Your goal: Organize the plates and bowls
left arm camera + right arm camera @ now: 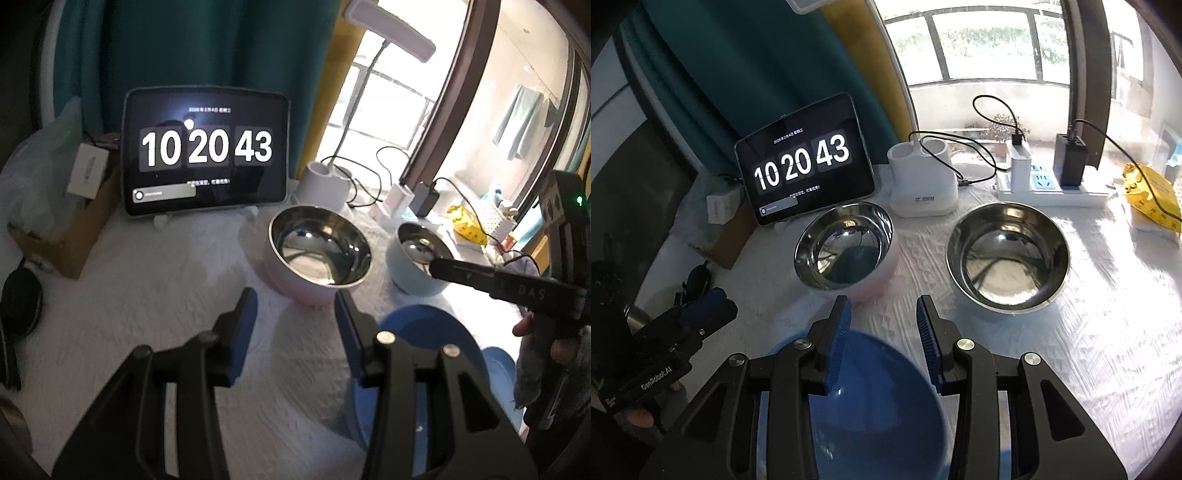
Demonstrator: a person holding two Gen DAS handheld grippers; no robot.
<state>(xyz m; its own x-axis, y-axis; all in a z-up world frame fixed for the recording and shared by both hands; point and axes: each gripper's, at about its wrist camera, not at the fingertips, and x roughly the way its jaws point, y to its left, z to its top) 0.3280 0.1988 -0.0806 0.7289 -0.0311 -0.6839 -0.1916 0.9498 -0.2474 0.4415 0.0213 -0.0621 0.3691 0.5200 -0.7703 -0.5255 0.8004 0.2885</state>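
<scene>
Blue plate [871,398] is lying nearest, under the right gripper [882,332] | fingers [839,334] standing apart, gripping nothing | left gripper [295,328] hovering parted and empty over the table [166,288] | pink-sided bowl [319,251] and blue-sided bowl [419,258] are sitting side by side beyond.

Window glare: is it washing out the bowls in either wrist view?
Left wrist view: window blown out, pink bowl and pale blue bowl readable but softly blurred. Right wrist view: sharper; sun streaks the white tablecloth, and reflections fill both bowls, rims clear.
</scene>
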